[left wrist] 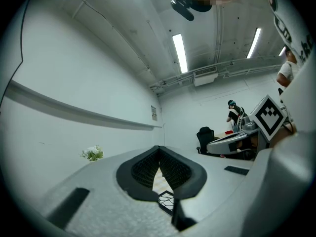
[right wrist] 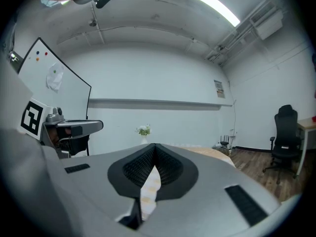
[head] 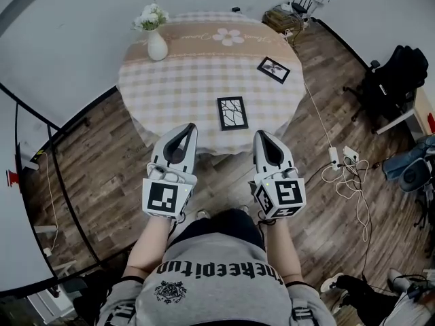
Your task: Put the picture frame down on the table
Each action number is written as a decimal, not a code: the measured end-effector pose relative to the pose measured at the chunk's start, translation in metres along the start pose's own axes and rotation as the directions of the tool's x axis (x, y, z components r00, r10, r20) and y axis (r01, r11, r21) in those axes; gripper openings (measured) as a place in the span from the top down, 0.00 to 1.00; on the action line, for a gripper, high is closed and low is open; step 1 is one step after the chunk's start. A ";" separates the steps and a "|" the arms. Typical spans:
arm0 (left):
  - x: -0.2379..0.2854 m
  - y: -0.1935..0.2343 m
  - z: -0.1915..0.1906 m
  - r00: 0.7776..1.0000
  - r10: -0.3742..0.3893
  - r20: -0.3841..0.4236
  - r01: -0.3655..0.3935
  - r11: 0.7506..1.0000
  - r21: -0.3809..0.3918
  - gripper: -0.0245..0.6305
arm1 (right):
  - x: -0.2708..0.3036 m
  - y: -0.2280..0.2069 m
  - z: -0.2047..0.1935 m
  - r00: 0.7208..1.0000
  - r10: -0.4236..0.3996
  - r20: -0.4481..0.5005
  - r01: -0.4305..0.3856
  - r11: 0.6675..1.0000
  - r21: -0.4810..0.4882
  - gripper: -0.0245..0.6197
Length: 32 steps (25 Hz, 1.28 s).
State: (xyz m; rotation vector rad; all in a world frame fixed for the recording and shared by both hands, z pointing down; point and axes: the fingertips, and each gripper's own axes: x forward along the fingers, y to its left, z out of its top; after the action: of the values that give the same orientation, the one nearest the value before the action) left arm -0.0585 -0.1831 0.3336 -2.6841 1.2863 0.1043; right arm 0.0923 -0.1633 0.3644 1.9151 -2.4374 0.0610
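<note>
On the checked table [head: 183,80], a flat picture frame [head: 232,112]; left tongs [head: 187,130], right tongs [head: 261,137] closed.

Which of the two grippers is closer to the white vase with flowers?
Left. The left gripper hovers off the table's near edge on the vase's side; the right gripper hovers beside it, farther from the vase.
</note>
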 end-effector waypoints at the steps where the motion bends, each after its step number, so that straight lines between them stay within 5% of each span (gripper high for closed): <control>1: -0.001 -0.001 0.001 1.000 0.000 0.006 -0.001 1.000 0.008 0.94 | -0.001 0.001 0.001 1.000 0.005 0.003 -0.005 1.000 0.000 0.95; 32: -0.038 -0.084 0.030 0.991 0.129 0.018 -0.130 0.991 0.033 0.94 | -0.088 -0.019 0.022 0.985 0.143 0.097 -0.143 0.990 -0.013 0.95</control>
State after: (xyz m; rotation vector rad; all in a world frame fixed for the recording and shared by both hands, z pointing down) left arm -0.0169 -0.0969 0.3192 -2.5646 1.4435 0.1177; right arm 0.1317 -0.0842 0.3374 1.7786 -2.6319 -0.0370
